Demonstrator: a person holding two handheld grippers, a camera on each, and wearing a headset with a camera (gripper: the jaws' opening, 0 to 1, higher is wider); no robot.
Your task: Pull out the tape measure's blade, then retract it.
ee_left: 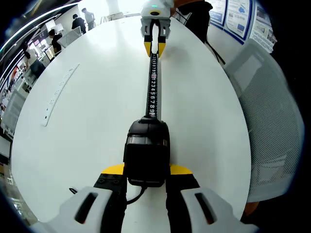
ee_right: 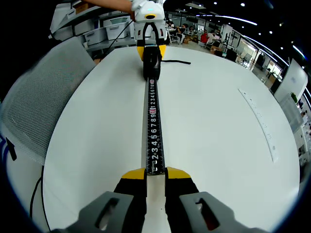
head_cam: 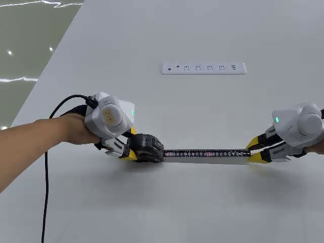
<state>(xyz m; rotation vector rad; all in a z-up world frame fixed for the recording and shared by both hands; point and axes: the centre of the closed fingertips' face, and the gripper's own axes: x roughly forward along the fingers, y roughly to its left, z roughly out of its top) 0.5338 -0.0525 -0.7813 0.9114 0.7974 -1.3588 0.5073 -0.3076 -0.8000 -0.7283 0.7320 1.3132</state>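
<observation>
White tabletop (head_cam: 202, 30) bears tape measure (head_cam: 148, 148) (blade (head_cam: 207, 152) extended).

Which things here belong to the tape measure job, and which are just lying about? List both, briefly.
Job in hand:
- black tape measure case, clamped in the left gripper
- numbered metal blade, drawn out, its end pinched by the right gripper

Lying about:
- long white power strip on the white table
- grey mesh chair beside the table

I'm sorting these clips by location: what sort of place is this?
Probably an open-plan office or lab: a large white table with a power strip, a mesh chair beside it, and people among desks in the background.
</observation>
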